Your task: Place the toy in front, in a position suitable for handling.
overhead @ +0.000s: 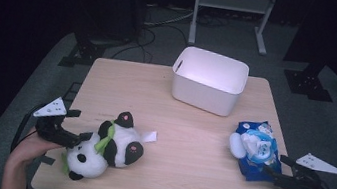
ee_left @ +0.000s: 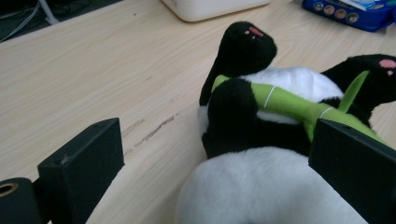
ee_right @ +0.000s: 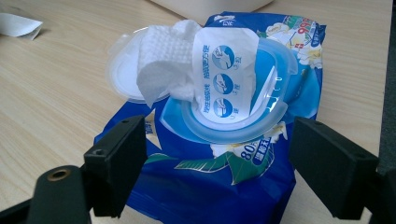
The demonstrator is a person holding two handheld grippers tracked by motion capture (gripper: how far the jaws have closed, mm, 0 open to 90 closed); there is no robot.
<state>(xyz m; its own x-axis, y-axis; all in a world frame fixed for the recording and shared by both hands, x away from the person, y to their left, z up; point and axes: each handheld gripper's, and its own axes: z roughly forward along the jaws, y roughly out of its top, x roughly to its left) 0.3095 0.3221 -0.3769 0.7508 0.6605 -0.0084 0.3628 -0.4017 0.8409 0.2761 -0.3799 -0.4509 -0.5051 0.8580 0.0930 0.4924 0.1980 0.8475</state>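
Observation:
A black-and-white panda plush point(overhead: 108, 148) with a green bamboo stalk lies on its side at the table's front left. My left gripper point(overhead: 80, 124) stands open at its head. In the left gripper view the white head point(ee_left: 261, 186) sits between the jaws, close to the right jaw and well clear of the left one. A blue pack of wet wipes point(overhead: 256, 150) lies at the front right, its lid flipped open and a white wipe point(ee_right: 163, 56) pulled up. My right gripper point(overhead: 277, 167) is open, and the pack's near end point(ee_right: 233, 177) lies between its jaws.
A white plastic bin point(overhead: 209, 80) stands at the back middle of the wooden table point(overhead: 187, 127). A small white paper tag point(overhead: 149, 136) lies beside the panda. Dark floor, cables and a white stand frame point(overhead: 230, 2) lie beyond the table.

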